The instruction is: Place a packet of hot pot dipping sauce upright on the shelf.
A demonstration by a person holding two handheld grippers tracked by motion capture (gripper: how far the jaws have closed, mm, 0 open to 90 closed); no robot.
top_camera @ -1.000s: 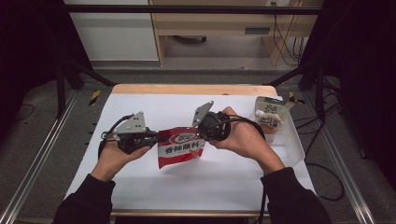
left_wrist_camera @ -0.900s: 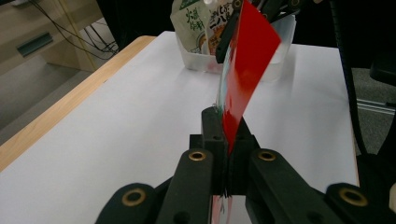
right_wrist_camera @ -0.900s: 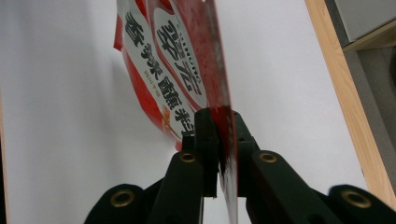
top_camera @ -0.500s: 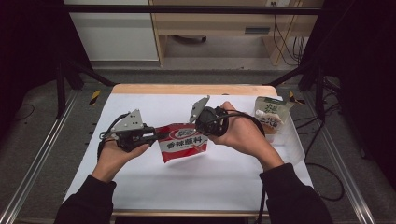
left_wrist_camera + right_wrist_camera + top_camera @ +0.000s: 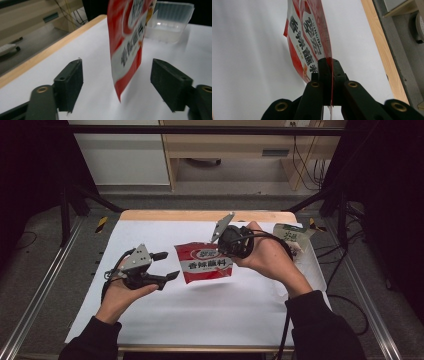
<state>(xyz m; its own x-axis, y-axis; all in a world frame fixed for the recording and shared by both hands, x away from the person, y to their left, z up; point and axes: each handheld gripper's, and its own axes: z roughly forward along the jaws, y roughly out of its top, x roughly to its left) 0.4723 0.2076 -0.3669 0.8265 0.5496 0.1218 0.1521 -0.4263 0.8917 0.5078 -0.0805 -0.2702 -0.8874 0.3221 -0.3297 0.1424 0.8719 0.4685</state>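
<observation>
- Right gripper (image 5: 226,245), centre of the high view: jaws closed on the edge of the red packet (image 5: 205,262), which hangs clear above the bench (image 5: 200,320).
- Left gripper (image 5: 162,266), left of centre: jaws open and empty; the packet hangs in front of them, untouched.
- Progress, as judged: lifting done; placing likely remains, perhaps into the clear tub (image 5: 170,22) at the upper right of the left gripper view.

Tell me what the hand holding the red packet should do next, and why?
Probably carry the red packet a little further toward the plastic tub at the table's right edge. The right gripper is clamped on the packet's edge and holds it in the air, while the left gripper is open and apart from it, so nothing else holds it.
</observation>
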